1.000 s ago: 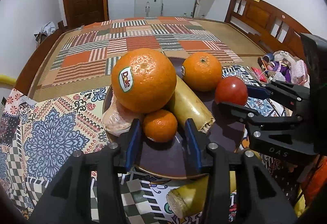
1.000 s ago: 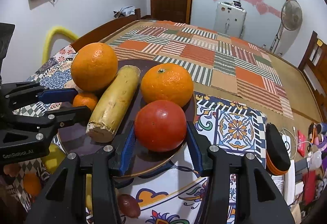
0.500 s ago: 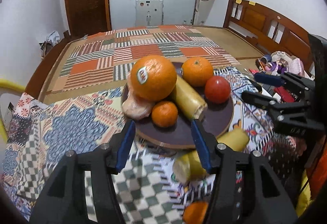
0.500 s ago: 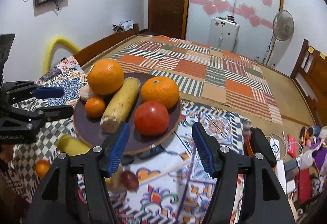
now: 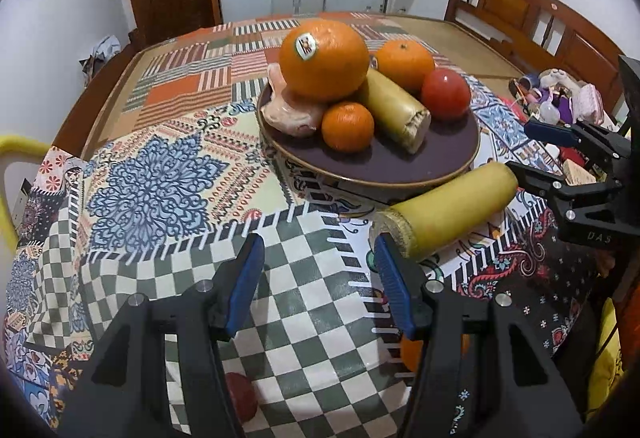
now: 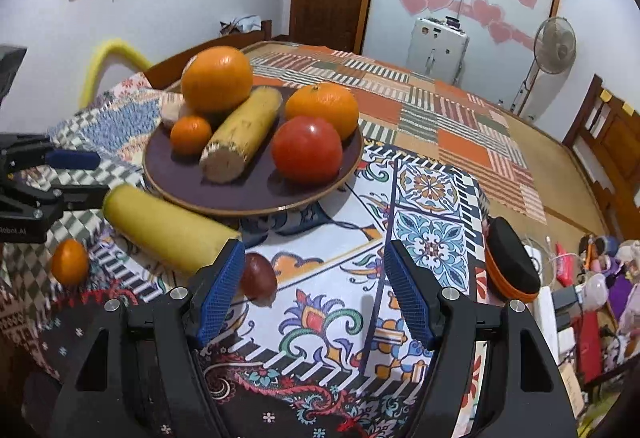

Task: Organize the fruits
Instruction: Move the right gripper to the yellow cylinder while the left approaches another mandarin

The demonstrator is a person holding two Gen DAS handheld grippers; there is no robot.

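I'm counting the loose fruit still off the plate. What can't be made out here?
- Left wrist view: small orange mostly hidden behind the left gripper finger.
- Left wrist view: red fruit, partly covered by the other finger.
- Right wrist view: dark fruit, partly behind the right gripper; kind unclear.

bed w/ patchwork cloth (image 5: 168,174) | dark plate (image 5: 440,162) on it | yellow fruit (image 5: 448,214), sm orange (image 6: 70,262), dark fruit (image 6: 258,278) on cloth nr plate

Light: bright, even indoor — soft shadows under fruit.
Edges: fisheye bending, dark corners.
Focus: mostly sharp.
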